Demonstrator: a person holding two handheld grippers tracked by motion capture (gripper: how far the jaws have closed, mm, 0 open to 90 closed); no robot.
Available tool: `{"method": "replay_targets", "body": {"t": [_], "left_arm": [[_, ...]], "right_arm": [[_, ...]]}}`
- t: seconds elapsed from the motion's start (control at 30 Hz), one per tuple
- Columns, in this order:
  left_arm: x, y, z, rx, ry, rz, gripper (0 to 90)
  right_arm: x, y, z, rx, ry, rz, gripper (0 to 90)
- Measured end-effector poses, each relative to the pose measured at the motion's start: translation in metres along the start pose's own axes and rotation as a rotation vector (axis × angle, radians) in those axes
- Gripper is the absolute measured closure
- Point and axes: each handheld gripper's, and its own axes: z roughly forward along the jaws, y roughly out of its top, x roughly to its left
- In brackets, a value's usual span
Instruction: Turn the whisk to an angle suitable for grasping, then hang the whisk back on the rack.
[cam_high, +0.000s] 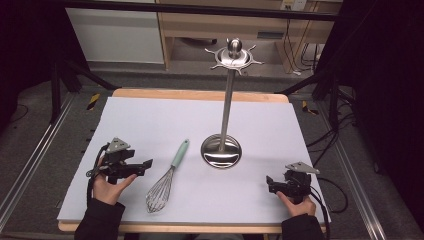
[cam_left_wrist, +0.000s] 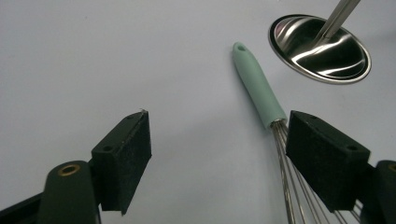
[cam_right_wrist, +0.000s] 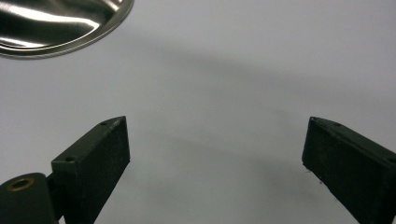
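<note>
A whisk (cam_high: 167, 179) with a green handle lies flat in the middle of the desk (cam_high: 150, 120), just left of a shiny metal stand (cam_high: 222, 150). The left tool (cam_high: 142, 166) sits near the whisk, released and holding nothing. The right tool (cam_high: 270, 182) rests well apart, also released.

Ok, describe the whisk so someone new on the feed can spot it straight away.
Start at the tall steel stand with the round mirrored base, near the middle of the white mat. Just left of that base, between it and the left gripper, the whisk lies flat. It is the one coloured item: a mint-green handle pointing away from the person, wire loops toward them.
</note>
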Motion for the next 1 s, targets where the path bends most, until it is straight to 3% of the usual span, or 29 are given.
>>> {"method": "replay_targets", "body": {"t": [0.27,0.5,1.0], "left_arm": [[-0.009,0.021,-0.002,-0.003,-0.010,0.027,22.4],[-0.017,0.038,0.003,0.025,-0.020,0.043,22.5],[-0.033,0.053,0.016,0.104,-0.026,0.087,24.7]], "right_arm": [[0.001,0.000,0.000,0.001,0.005,0.001,7.9],[0.001,0.000,-0.001,-0.001,0.001,0.000,8.0],[0.001,0.000,-0.001,0.001,0.006,-0.005,8.0]]}}
